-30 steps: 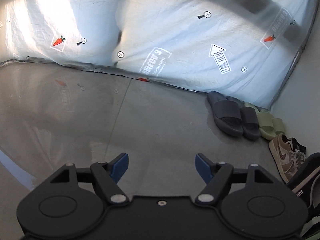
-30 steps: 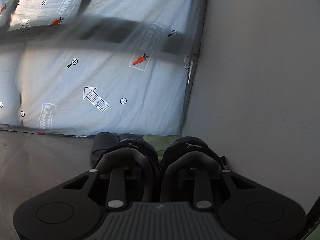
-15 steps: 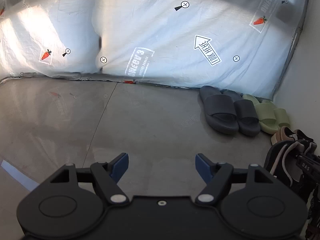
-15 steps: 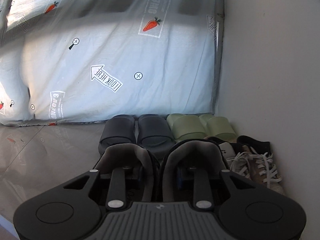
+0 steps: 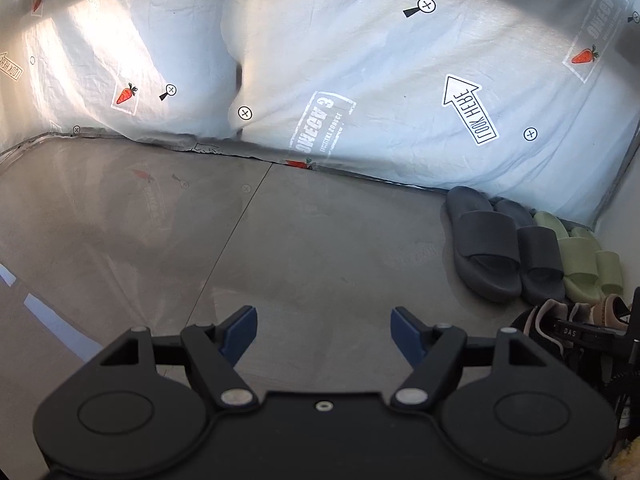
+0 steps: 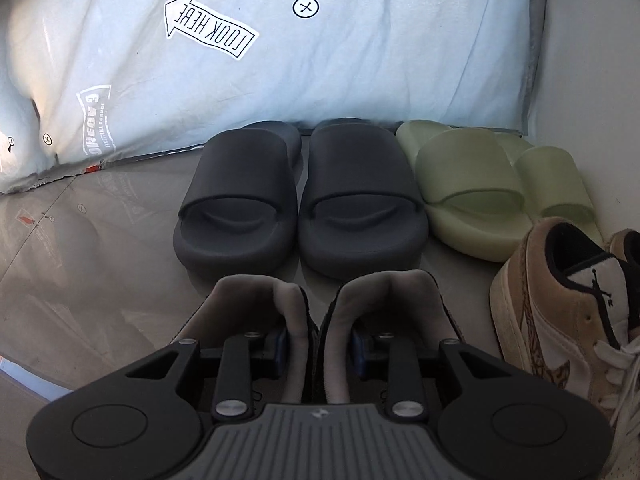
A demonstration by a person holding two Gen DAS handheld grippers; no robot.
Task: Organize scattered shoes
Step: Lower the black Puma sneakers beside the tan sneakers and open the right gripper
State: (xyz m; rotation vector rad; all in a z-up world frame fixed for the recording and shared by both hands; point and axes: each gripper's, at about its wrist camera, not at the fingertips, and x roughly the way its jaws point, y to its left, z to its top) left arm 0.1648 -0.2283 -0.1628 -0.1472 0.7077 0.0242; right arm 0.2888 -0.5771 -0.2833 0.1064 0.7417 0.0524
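My right tongs (image 6: 318, 350) are pinching a pair of black sneakers (image 6: 256, 312) together by their inner collars, just behind the dark slides (image 6: 240, 200) at twelve o'clock; my left tongs (image 5: 324, 330) are hanging wide open, empty.

The grey tiled floor (image 5: 320, 248) carries dark slides (image 6: 296, 200), green slides (image 6: 480, 200) and tan sneakers (image 6: 560, 312) in its far right corner.

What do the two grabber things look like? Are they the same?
Nearly. The left gripper is a black plastic body with two round discs, silver screws and angled arms ending in blue finger pads. The right gripper has the same black shape and blue pads, but a grey ribbed plate with a small logo sits in its middle.
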